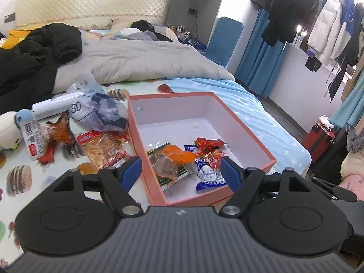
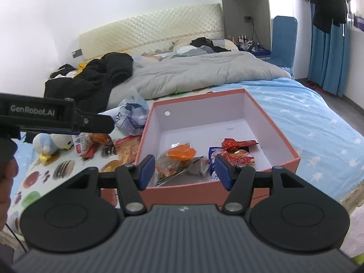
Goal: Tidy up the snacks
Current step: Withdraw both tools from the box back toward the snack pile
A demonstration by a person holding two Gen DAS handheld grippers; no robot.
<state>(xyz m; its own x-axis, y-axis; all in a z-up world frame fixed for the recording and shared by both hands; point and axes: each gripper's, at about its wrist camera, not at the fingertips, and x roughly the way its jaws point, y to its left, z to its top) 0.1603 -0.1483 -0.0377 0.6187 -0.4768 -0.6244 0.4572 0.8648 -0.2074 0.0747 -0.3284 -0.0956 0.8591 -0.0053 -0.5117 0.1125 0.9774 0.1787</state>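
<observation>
An orange box (image 1: 173, 109) with a white inside lies open on the bed. In it are an orange packet (image 1: 179, 155), red candies (image 1: 208, 144) and a blue-white packet (image 1: 209, 177). My left gripper (image 1: 180, 173) hovers open over the box's near left corner, with nothing between its blue pads. Loose snacks lie left of the box: a red-orange packet (image 1: 102, 150) and a clear packet with a barcode (image 1: 38, 136). In the right wrist view my right gripper (image 2: 185, 173) stands open above the near wall of the box (image 2: 182, 193), empty. The left gripper (image 2: 107, 124) shows side-on at the left.
A blue plastic bag (image 1: 102, 113) and a white carton (image 1: 54, 107) lie behind the loose snacks. A plush penguin (image 2: 51, 144) sits at the left. A grey duvet (image 1: 141, 61) and a black jacket (image 1: 34, 54) cover the far bed. A red case (image 1: 320, 138) stands on the floor to the right.
</observation>
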